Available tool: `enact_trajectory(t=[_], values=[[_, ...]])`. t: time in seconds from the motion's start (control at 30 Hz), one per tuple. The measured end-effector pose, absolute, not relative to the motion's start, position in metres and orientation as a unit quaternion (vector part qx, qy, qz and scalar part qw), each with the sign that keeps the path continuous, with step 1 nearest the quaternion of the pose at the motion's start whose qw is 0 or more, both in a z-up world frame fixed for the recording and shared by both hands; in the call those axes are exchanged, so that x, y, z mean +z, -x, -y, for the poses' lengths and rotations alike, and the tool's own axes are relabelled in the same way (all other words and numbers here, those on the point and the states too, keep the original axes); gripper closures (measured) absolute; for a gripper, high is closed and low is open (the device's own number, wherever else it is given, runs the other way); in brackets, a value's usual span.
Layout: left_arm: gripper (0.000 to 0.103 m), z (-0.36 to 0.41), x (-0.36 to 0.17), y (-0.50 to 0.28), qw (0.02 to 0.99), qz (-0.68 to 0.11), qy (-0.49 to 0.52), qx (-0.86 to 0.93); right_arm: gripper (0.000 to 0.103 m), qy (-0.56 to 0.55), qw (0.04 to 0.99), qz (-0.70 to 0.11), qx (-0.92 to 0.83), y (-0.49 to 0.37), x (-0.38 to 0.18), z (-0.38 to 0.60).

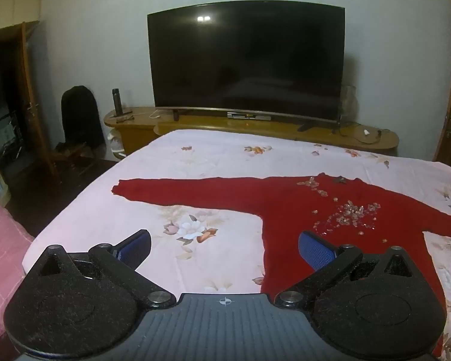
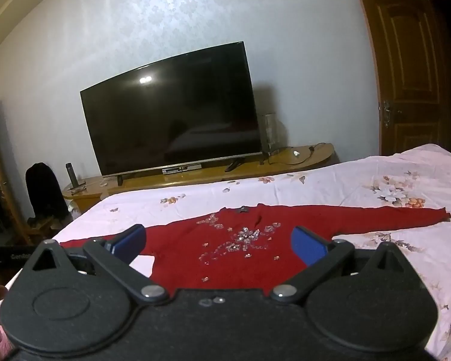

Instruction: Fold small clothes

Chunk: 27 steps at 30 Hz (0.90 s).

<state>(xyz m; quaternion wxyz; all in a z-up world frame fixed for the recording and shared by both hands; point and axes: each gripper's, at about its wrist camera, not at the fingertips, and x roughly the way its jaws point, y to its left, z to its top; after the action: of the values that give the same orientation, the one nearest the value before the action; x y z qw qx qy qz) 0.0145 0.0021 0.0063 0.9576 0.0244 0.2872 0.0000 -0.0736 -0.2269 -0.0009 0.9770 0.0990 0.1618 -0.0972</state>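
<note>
A red long-sleeved sweater [image 1: 339,210] with sequins on its chest lies flat on the bed, sleeves spread out to both sides. In the left wrist view my left gripper [image 1: 224,248] is open and empty, held above the sweater's left side edge, below the left sleeve [image 1: 180,191]. In the right wrist view the sweater [image 2: 234,258] lies straight ahead. My right gripper [image 2: 218,240] is open and empty, held above the sweater's body, with the right sleeve [image 2: 391,216] stretching off to the right.
The bed has a pink floral sheet [image 1: 195,162]. Beyond its far edge stands a wooden TV bench [image 1: 255,124] with a large dark TV [image 1: 246,60] and a bottle [image 1: 116,100]. A pink cloth [image 1: 0,240] lies at left. A wooden door [image 2: 412,69] is at right.
</note>
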Motion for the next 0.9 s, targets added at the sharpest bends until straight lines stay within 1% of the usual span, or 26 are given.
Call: enact_trajectory(t=[0.17,0.33,0.9], values=[[0.0,-0.002,0.006,-0.014,0.957,-0.287,-0.026,-0.002,0.0,-0.096,0.977,-0.165,-0.095,0.069,-0.011,0.22],[0.0,-0.002,0.006,-0.016,0.957,-0.289,-0.023,-0.002,0.0,-0.101,0.977,-0.163,-0.092,0.071,-0.002,0.227],[0.0,-0.013,0.006,-0.019,0.956,-0.292,-0.022,0.001,0.0,-0.091,0.982,-0.146,-0.081,0.069,-0.008,0.227]])
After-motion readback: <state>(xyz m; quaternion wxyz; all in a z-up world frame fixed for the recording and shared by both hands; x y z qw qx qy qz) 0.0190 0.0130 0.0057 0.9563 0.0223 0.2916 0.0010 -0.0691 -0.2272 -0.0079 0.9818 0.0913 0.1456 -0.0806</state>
